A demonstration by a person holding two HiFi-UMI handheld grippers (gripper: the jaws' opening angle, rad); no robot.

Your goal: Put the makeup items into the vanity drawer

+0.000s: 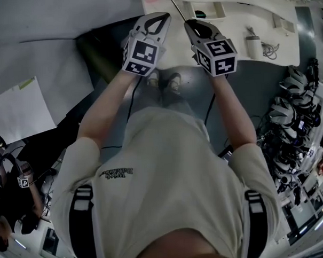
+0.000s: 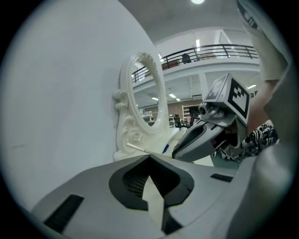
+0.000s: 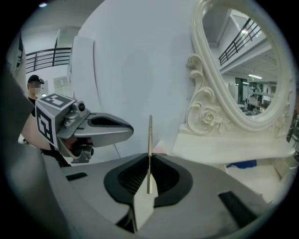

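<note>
Tan makeup stick (image 3: 150, 135) clamped in right gripper (image 3: 148, 179), pointing 12 o'clock. Left gripper (image 2: 149, 179) at its 9 o'clock, closed, empty. Likely carry step; next needs finding the drawer, unseen, under mirror (image 3: 243, 70).

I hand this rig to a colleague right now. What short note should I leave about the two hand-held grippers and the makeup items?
Left hand-held gripper: jaws together, nothing between them.
Right hand-held gripper: shut on a thin stick, which points out past the jaw tips.
Where: both grippers are held side by side at the near edge of the vanity top, facing the mirror. A few small items lie on that top. The drawer is not in view.
Done: one stick is picked up.
Left: put it in the drawer, then the other items.
</note>
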